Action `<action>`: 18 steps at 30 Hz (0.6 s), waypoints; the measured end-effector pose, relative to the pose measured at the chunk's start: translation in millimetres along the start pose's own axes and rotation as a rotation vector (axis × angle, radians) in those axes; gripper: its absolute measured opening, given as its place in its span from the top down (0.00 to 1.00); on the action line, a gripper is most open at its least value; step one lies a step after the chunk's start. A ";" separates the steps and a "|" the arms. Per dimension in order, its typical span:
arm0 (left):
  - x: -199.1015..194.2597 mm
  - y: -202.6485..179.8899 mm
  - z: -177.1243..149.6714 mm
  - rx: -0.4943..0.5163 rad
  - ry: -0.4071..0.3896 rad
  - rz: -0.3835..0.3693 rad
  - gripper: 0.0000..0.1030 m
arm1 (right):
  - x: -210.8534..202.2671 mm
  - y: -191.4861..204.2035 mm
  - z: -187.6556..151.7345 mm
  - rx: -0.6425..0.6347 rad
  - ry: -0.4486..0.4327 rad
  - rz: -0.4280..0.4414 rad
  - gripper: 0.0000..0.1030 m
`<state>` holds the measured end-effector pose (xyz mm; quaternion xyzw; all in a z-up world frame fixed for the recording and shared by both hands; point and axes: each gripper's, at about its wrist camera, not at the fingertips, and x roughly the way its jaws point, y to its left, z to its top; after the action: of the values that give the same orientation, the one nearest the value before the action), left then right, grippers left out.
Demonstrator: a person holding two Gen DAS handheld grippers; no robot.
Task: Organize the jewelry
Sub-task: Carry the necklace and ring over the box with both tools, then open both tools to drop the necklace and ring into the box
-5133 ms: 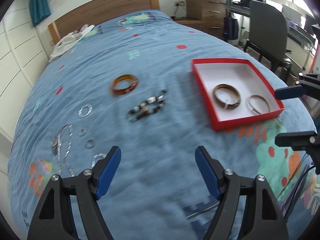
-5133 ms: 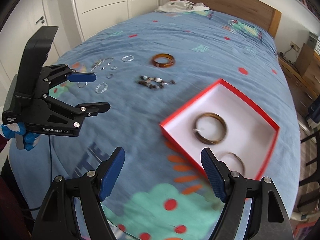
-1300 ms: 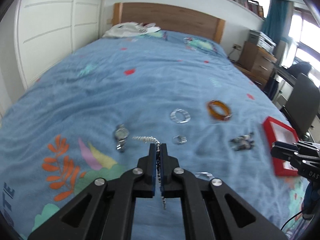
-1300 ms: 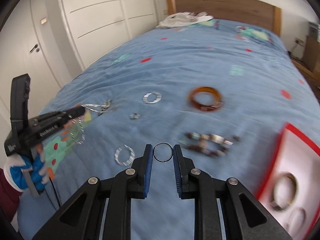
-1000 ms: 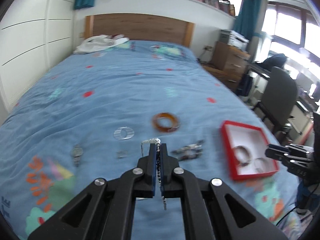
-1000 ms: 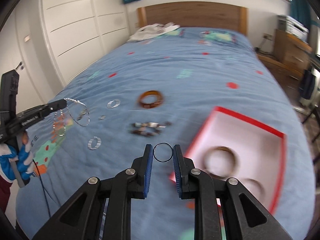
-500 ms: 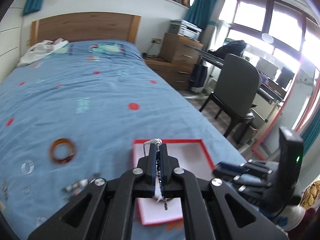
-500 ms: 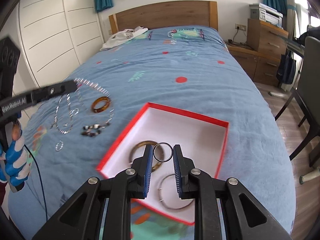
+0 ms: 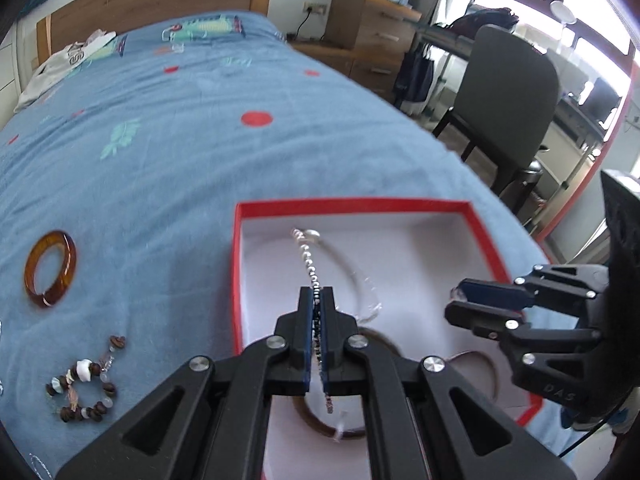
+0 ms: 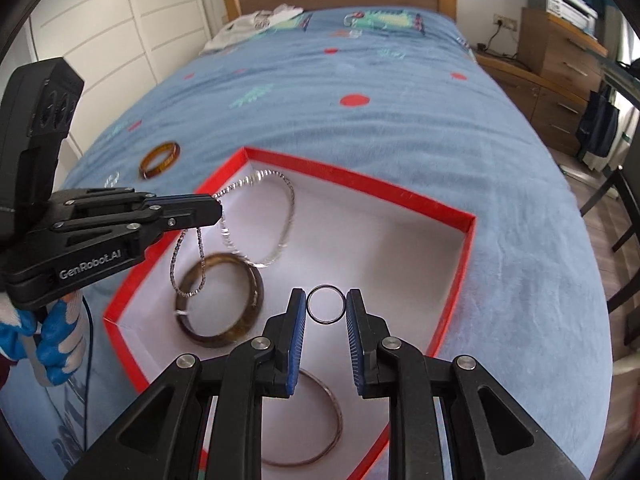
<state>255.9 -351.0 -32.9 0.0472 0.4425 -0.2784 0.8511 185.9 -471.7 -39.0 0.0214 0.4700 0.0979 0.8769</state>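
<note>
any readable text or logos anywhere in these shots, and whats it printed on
"GenRobot.AI": white lettering on the black body of the left gripper, seen from the right wrist view.
"DAS": embossed letters on the black body of the right gripper, seen from the left wrist view; any further letters are cut off.
Large print on the white garment by the headboard: too blurred to read.
No other legible text.

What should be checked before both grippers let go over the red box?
1. Left gripper shut on the chain: ok.
2. Chain hangs over the box, not the bed: ok.
3. Right gripper shut on the ring: ok.
4. Ring is above the box floor: ok.
5. Chain clear of the brown bangle below: cannot tell.
6. Grippers apart from each other: ok.
</note>
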 end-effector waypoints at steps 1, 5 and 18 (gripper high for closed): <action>3.9 2.4 -1.3 -0.007 0.008 0.002 0.97 | 4.4 0.6 -0.3 -0.016 0.014 -0.002 0.80; 14.9 10.4 -7.0 -0.025 0.044 0.016 0.97 | 15.9 3.5 -5.7 -0.067 0.061 -0.015 0.80; 6.7 9.5 -15.8 -0.023 0.070 -0.002 0.89 | 9.8 5.0 -9.7 -0.078 0.081 -0.047 0.77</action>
<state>252.4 -340.8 -49.3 0.0465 0.4755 -0.2725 0.8352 182.3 -465.5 -51.8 -0.0279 0.5015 0.0966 0.8593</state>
